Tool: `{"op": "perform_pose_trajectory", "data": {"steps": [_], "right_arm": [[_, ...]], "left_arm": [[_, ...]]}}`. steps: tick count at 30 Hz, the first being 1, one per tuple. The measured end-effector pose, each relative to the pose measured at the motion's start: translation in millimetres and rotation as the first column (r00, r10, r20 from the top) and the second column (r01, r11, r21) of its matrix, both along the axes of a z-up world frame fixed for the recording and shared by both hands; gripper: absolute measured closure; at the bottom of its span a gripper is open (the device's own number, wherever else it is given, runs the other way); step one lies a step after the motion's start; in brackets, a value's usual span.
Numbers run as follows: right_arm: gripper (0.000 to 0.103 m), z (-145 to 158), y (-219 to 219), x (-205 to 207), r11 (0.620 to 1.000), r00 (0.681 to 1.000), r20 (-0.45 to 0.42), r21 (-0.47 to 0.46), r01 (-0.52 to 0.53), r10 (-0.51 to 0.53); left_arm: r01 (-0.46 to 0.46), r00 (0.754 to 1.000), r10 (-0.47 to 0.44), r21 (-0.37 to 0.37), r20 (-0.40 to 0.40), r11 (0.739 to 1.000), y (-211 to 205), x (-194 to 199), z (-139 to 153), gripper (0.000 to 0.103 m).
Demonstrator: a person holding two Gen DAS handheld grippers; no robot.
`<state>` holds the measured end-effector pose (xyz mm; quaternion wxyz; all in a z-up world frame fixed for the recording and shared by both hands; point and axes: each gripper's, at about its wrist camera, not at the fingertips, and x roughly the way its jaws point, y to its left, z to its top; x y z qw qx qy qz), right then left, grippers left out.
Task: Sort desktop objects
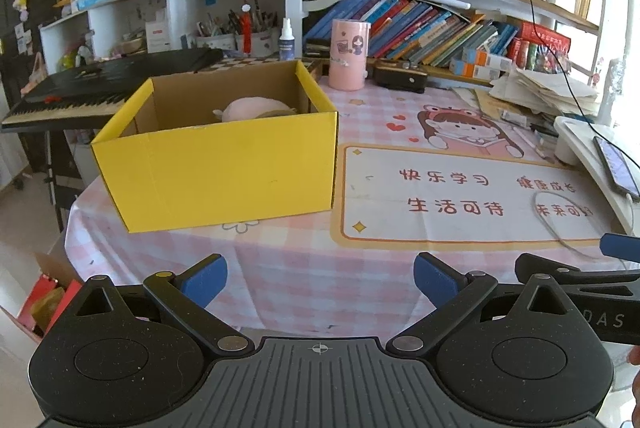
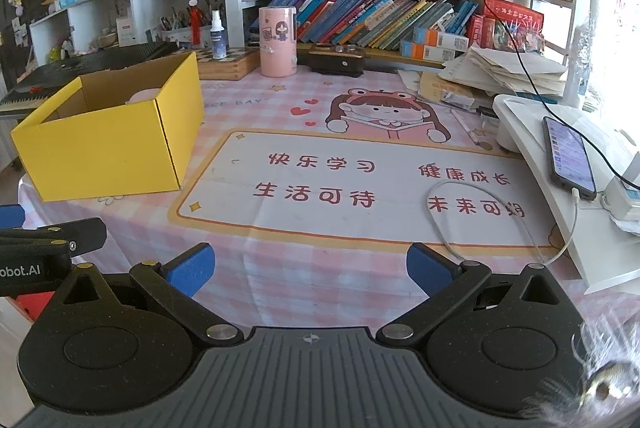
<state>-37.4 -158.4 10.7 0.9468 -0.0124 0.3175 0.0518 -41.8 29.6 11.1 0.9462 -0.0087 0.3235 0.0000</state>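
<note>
A round table covered by a pink-and-white checked cloth [image 1: 288,268] with a cartoon girl and red characters printed on it fills most of both views. On it, toward ten o'clock in the right wrist view and eleven o'clock in the left wrist view, an open yellow cardboard box [image 1: 218,170] is seen, its brown inside uncovered at the top. Within the box, against its far wall, a pale pink soft toy [image 1: 254,108] is partly visible. Beyond the box, at twelve o'clock in the left wrist view, a pink cylindrical container with a cartoon sticker [image 1: 349,54] stands upright, with a small dark box-shaped device [image 1: 400,76] just beside it at its three o'clock. At three o'clock in the right wrist view a smartphone with a lit screen [image 2: 568,158] lies on a white stand, a white cable [image 2: 452,232] looping from it over the cloth. The left gripper [image 1: 320,278] is held above the near table edge with its blue-padded fingers spread wide and nothing between them. The right gripper [image 2: 310,268] is likewise spread wide and empty.
</note>
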Motion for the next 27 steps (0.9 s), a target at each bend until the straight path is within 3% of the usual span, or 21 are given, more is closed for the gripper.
{"op": "perform_pose_trajectory", "data": {"steps": [27], "right_arm": [[0.000, -4.1, -0.7, 4.0, 1.000, 1.000, -0.026, 0.005, -0.005, 0.005]], "left_arm": [[0.005, 0.999, -0.006, -0.015, -0.032, 1.000, -0.1, 5.1, -4.2, 0.002]]}}
